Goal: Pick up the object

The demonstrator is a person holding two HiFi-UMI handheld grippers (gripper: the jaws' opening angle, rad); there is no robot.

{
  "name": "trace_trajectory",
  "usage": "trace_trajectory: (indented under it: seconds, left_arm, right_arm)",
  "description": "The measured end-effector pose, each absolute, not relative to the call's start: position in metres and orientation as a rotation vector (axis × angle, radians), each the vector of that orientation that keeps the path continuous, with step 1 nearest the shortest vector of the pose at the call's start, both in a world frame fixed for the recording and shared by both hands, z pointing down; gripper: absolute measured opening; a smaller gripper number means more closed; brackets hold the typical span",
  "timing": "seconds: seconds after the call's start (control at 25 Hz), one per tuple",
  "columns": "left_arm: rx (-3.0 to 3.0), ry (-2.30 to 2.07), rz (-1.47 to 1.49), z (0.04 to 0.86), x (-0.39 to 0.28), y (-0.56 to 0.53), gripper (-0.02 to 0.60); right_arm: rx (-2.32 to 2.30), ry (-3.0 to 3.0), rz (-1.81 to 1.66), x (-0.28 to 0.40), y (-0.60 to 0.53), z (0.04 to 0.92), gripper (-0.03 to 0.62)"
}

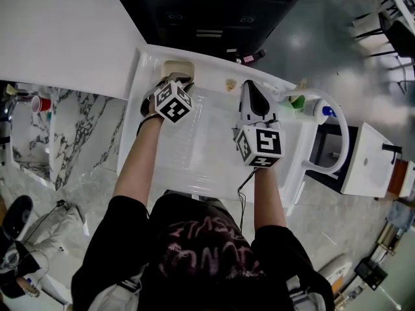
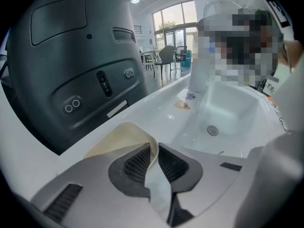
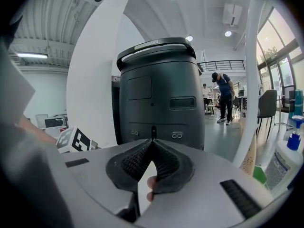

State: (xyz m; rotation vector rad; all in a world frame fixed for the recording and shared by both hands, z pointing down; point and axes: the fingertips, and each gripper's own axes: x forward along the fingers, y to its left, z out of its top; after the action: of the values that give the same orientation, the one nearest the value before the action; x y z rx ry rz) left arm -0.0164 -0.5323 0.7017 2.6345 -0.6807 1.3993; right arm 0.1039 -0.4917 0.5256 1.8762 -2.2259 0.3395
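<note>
A cream dish (image 1: pixel 177 67) with a thin curved wall sits on the white counter at the back left corner of the sink (image 1: pixel 214 141). In the left gripper view my left gripper (image 2: pixel 154 147) points down at the dish (image 2: pixel 121 139), and the dish's rim stands between the two dark ribbed pads, which press on it. In the head view the left gripper (image 1: pixel 177 81) is over the dish's near edge. My right gripper (image 1: pixel 249 86) hovers over the sink's right side. Its jaws (image 3: pixel 152 142) meet at the tips with nothing between them.
The basin (image 2: pixel 232 106) with its drain (image 2: pixel 212 130) lies to the right of the dish. A big dark machine (image 3: pixel 156 89) stands behind the counter. A curved white tap (image 1: pixel 337 131), a green item (image 1: pixel 297 101) and a blue-capped bottle (image 3: pixel 290 148) are at the right.
</note>
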Motion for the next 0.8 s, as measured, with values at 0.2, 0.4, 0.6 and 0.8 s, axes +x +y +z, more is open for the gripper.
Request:
trace_trajectory:
  seconds: [0.2,0.4,0.6,0.8]
  left_arm:
    - [2.622,-0.685,1.37,0.7,-0.017,-0.532,0.043]
    - [2.615,-0.709,1.306,0.687,-0.018,-0.527,0.04]
    - [2.617,-0.765,1.221,0.668,-0.023,-0.52,0.039]
    - [2.653,-0.854,1.119,0.637,-0.026,-0.512,0.038]
  right_arm:
    - [1.872,-2.229,0.34,0.102,-0.49,0.527,0.015]
    - [1.871,-2.234,0.335,0.102,-0.485,0.521,0.015]
    - [1.873,-2.254,0.317,0.099,-0.478,0.51,0.015]
    - [1.877,-2.271,0.304,0.098,-0.465,0.498,0.015]
